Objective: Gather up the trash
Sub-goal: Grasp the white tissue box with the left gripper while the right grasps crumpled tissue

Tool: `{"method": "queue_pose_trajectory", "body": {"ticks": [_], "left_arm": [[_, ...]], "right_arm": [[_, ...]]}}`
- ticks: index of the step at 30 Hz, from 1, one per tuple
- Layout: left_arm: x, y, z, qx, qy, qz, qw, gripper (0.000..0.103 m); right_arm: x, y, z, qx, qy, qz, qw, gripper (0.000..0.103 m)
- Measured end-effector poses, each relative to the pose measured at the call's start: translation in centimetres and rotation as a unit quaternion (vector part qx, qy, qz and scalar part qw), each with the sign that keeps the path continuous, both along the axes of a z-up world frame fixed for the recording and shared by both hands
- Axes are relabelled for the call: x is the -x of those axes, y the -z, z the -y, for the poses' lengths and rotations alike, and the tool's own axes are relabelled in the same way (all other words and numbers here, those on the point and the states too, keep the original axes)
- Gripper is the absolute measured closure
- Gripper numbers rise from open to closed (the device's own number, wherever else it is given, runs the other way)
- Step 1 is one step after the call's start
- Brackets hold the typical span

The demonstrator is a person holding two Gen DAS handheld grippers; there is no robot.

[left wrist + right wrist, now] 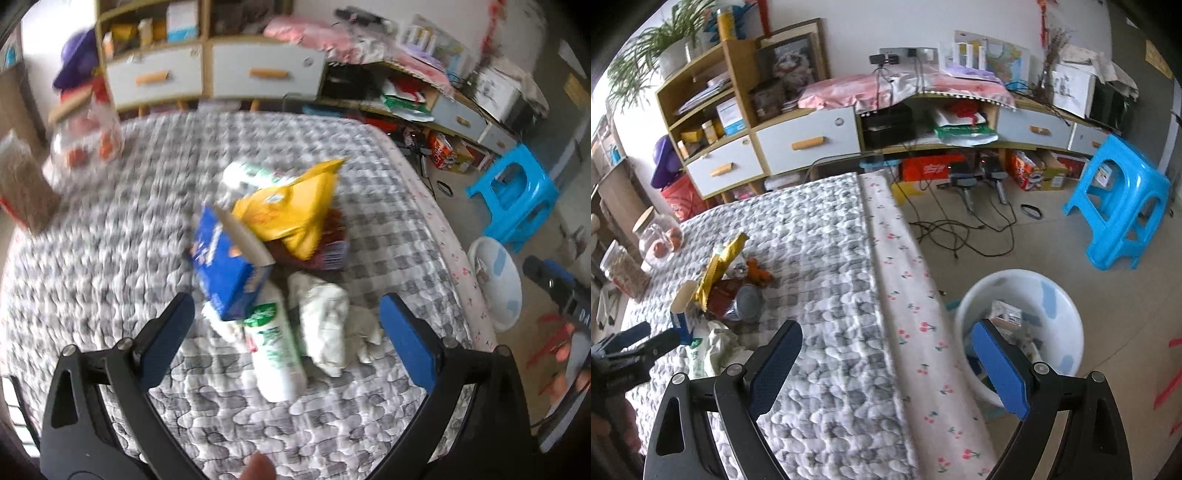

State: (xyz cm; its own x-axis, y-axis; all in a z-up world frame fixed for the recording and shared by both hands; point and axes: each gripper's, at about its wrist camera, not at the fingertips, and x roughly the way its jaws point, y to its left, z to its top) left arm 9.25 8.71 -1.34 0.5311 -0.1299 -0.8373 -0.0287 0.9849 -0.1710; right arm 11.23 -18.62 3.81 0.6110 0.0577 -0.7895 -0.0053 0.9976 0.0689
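Left view: the trash pile (280, 251) is seen mid-bed (110, 221), with bare quilt all round. The left claw (286, 328) is held wide open, empty, above a white bottle (275, 350) lying with its long axis near-to-far.

Right view: the right claw (886, 363) is spread wide, empty, straddling the bed's right edge (908, 295). The bin (1060, 325) is seen on open floor, right.

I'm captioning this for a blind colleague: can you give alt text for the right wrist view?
The open right gripper hangs above the bed edge, empty, beside a white bin on the floor holding scraps. A trash pile lies on the quilt, left.
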Motion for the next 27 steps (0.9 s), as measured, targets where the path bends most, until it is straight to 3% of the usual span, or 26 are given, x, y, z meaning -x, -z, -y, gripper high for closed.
{"method": "queue_pose_trajectory", "body": {"ticks": [3, 10, 13, 15, 17, 23, 27], "left_arm": [[-0.6, 0.7, -1.9, 0.027, -0.016, -0.009, 0.9995, 0.004], [-2.9, 3.1, -4.7, 0.072, -0.038, -0.036, 0.9961, 0.03], [-3.3, 3.5, -4.7, 0.093, -0.038, -0.04, 0.9942, 0.03], [-3.5, 3.4, -4.3, 0.09, -0.034, -0.036, 0.9947, 0.034], [-3.6, 3.3, -3.9, 0.08, -0.028, -0.036, 0.9957, 0.049], [-3.5, 2.3, -3.8, 0.053, -0.019, -0.014, 0.9983, 0.069], [-2.7, 1.3, -4.5, 0.026, -0.016, 0.005, 0.9995, 0.075]], "right_arm": [[-0.5, 0.2, -1.2, 0.0, -0.008, -0.003, 1.0, 0.008], [-1.9, 1.1, -4.0, 0.004, -0.027, -0.013, 1.0, 0.008], [-2.3, 1.4, -4.7, 0.004, -0.032, -0.016, 0.999, 0.008], [-2.5, 1.6, -5.3, 0.003, -0.037, -0.02, 0.999, 0.008], [-2.5, 2.0, -6.1, 0.001, -0.045, -0.026, 0.999, 0.008], [-2.6, 3.7, -9.2, -0.012, -0.09, -0.064, 0.994, 0.008], [-2.6, 5.0, -10.8, -0.027, -0.113, -0.088, 0.989, 0.008]]}}
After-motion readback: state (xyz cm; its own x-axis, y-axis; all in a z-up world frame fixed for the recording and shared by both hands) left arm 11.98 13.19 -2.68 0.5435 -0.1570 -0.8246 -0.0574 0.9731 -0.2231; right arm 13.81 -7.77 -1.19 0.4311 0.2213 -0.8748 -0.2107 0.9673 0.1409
